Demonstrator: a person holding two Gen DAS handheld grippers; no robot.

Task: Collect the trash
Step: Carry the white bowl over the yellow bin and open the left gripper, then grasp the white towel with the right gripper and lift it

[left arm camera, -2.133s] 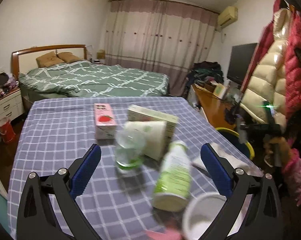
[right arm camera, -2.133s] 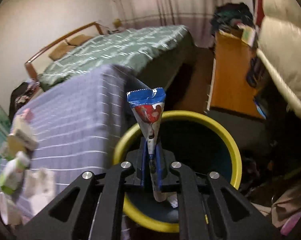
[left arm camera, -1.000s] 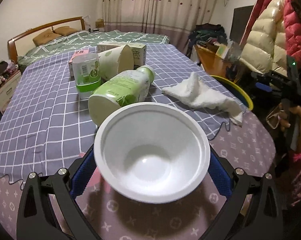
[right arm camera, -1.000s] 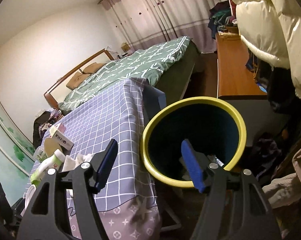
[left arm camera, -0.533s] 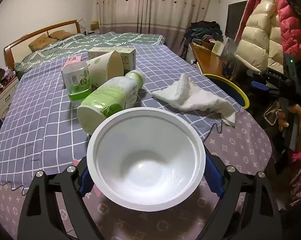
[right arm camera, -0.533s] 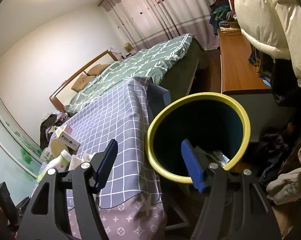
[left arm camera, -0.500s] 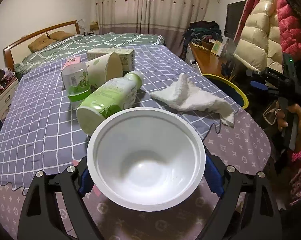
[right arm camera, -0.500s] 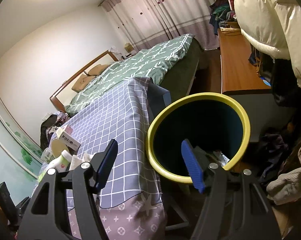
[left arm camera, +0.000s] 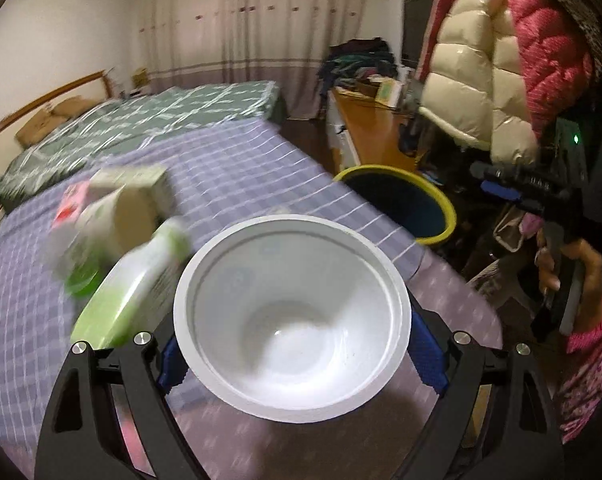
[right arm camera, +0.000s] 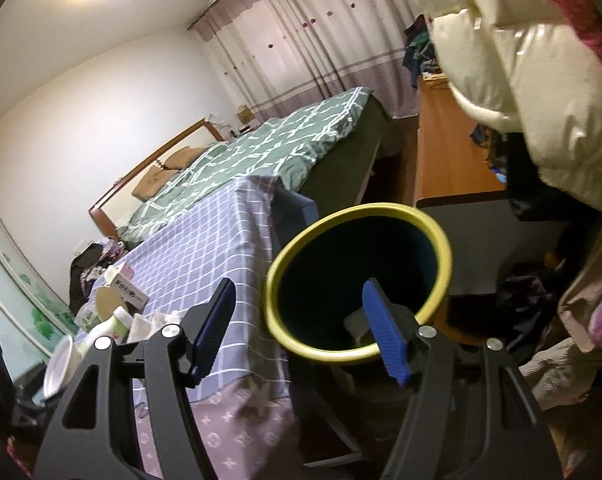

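while left gripper [left arm camera: 293, 350] fingers pinch one white bowl [left arm camera: 291, 284], right gripper [right arm camera: 301, 330] fingers spread, one yellow-rimmed bin [right arm camera: 441, 240]

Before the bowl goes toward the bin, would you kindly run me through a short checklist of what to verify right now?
1. Left gripper shut on the white bowl: ok, both blue pads press its sides.
2. Bowl empty: ok, the inside shows bare white.
3. Bin mouth open and unblocked: ok, the yellow rim is fully visible.
4. Right gripper free of trash: ok, its jaws stand apart with nothing between them.
5. Right gripper out of the drop path: not ok, it hangs right at the bin's mouth.
6. Room left inside the bin: cannot tell, the interior is dark.
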